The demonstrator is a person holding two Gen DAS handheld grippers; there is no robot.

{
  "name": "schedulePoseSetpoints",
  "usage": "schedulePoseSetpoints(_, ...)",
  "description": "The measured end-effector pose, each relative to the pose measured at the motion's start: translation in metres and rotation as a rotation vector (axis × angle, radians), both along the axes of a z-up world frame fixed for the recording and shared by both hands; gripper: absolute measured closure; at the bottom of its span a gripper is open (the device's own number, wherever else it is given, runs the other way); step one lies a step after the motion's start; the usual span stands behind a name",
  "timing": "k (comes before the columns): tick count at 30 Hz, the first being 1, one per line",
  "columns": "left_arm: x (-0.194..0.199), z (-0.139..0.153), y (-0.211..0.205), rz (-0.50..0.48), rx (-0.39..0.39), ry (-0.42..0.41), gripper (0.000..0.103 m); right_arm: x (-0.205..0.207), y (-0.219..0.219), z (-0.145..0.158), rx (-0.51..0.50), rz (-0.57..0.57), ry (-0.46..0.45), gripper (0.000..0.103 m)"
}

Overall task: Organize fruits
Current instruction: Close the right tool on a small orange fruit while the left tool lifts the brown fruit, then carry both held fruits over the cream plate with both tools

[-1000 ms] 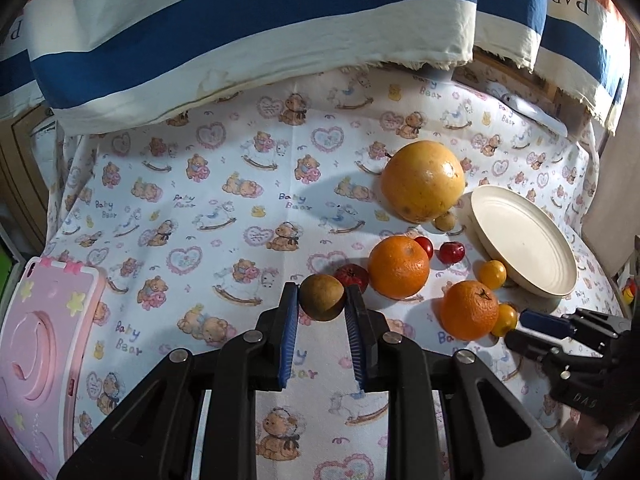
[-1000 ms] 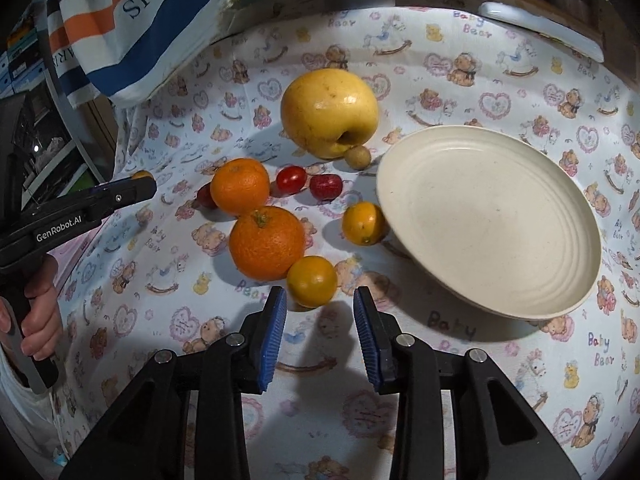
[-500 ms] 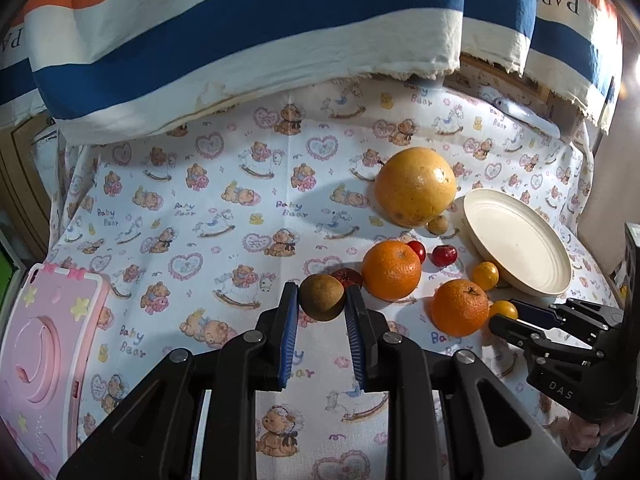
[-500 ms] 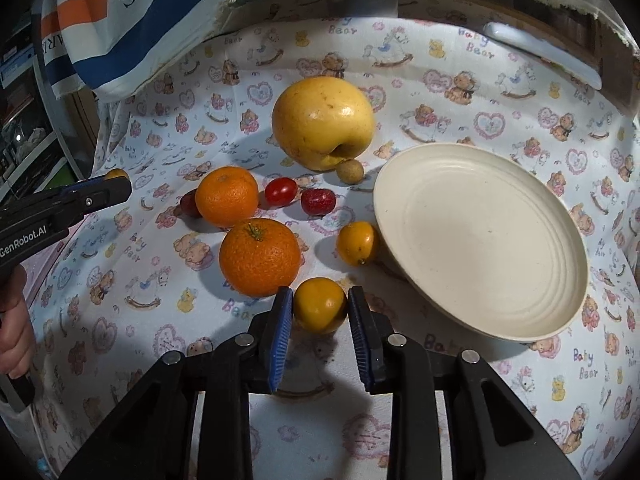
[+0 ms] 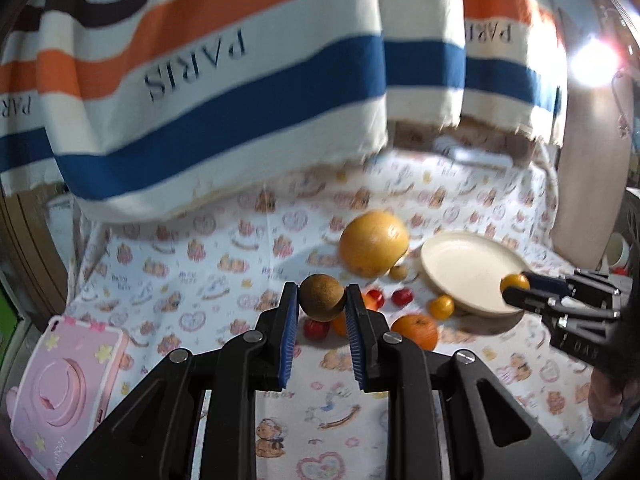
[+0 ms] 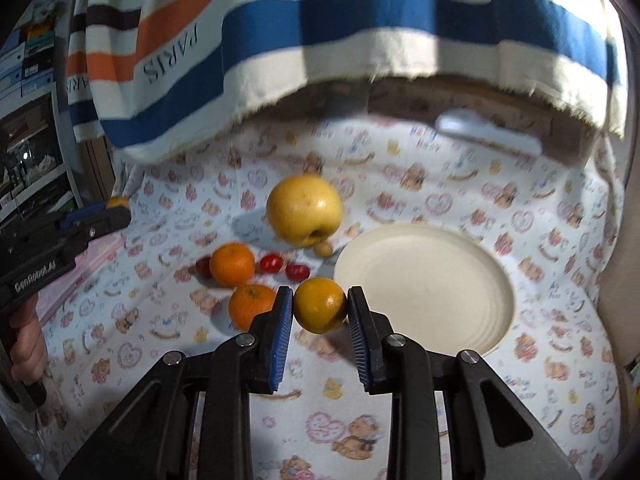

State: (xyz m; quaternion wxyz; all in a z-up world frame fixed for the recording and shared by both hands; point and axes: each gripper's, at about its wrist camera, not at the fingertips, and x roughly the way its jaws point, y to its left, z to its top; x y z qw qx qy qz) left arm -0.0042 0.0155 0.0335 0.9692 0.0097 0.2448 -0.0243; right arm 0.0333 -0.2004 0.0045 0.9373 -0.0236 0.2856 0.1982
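My left gripper point(image 5: 321, 302) is shut on a small brown round fruit point(image 5: 322, 298) and holds it above the cloth. My right gripper point(image 6: 320, 310) is shut on a small yellow-orange fruit point(image 6: 320, 310), lifted near the left edge of the cream plate point(image 6: 432, 288). In the left wrist view this gripper point(image 5: 520, 286) hangs over the plate point(image 5: 468, 270). On the cloth lie a large yellow pomelo point(image 6: 305, 210), two oranges point(image 6: 232, 263) point(image 6: 251, 306), red cherry tomatoes point(image 6: 271, 263) and a small brown fruit point(image 6: 322, 248).
A pink tablet case point(image 5: 64, 384) lies at the left edge of the bear-print cloth point(image 6: 400, 184). A striped PARIS towel point(image 5: 208, 64) hangs over the back. A small yellow fruit point(image 5: 442, 306) sits beside the plate.
Both grippers rose from the cloth with their fruits. The right gripper closed on the yellow-orange fruit and lifted it toward the plate.
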Motion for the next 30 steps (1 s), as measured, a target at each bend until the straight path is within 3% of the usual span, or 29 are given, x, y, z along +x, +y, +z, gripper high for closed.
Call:
schedulePoseSetpoints(3, -0.005, 0.013, -0.011, -0.017, 0.016, -0.032, 0.081, -0.005, -0.017, 0.023, 0.031, -0.032, -0.082, 0.074)
schedulePoseSetpoints(7, 0.003, 0.029, -0.033, -0.084, -0.02, 0.009, 0.081, -0.003, -0.04, 0.05, 0.075, -0.114, -0.185, 0.074)
schedulePoseSetpoints(14, 0.034, 0.049, -0.101, -0.146, 0.009, -0.004, 0.081, 0.019, -0.074, 0.064, 0.149, -0.193, -0.212, 0.074)
schedulePoseSetpoints(21, 0.109, 0.029, -0.161, -0.157, 0.012, 0.122, 0.081, 0.036, -0.099, 0.047, 0.131, -0.273, -0.165, 0.074)
schedulePoseSetpoints(27, 0.15, -0.013, -0.184, -0.214, 0.013, 0.259, 0.081, 0.065, -0.116, 0.016, 0.125, -0.286, -0.053, 0.074)
schedulePoseSetpoints(30, 0.166, -0.04, -0.185, -0.198, 0.041, 0.33, 0.081, 0.08, -0.119, -0.003, 0.109, -0.279, 0.011, 0.074)
